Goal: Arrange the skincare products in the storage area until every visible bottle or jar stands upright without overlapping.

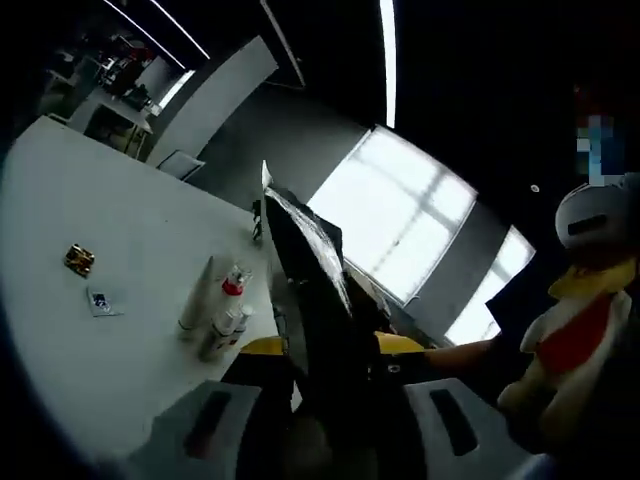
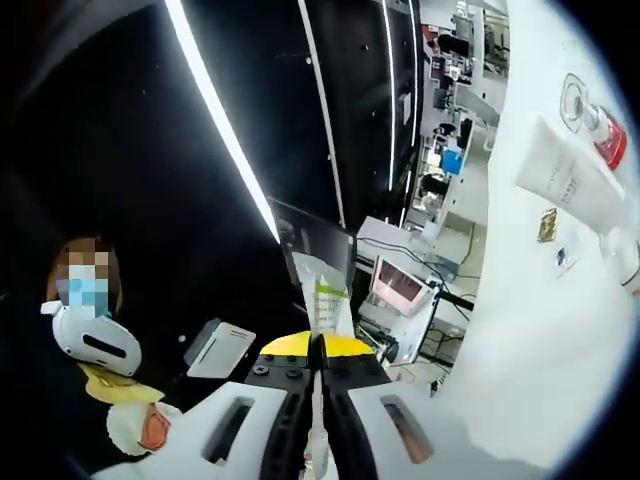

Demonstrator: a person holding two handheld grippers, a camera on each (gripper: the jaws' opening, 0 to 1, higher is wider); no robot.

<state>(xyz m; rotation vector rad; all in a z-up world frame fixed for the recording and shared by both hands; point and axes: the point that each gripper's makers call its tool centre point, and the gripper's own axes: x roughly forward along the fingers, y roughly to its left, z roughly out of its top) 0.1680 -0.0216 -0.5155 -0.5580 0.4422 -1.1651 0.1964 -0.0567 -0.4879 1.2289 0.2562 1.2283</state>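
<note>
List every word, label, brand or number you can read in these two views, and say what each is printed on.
No text can be read.
White tube: a line of print, too blurred to read.
Small card on the white table: dark marks, too small.
Green-and-white sachet in the right gripper: print blurred.
Red-capped bottle: label illegible.

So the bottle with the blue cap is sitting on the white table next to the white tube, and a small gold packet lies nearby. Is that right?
Not quite: the cap is red, not blue. The left gripper view shows the red-capped bottle beside the white tube on the white table, with the small gold packet nearby; the right gripper view shows the same red cap.
</note>
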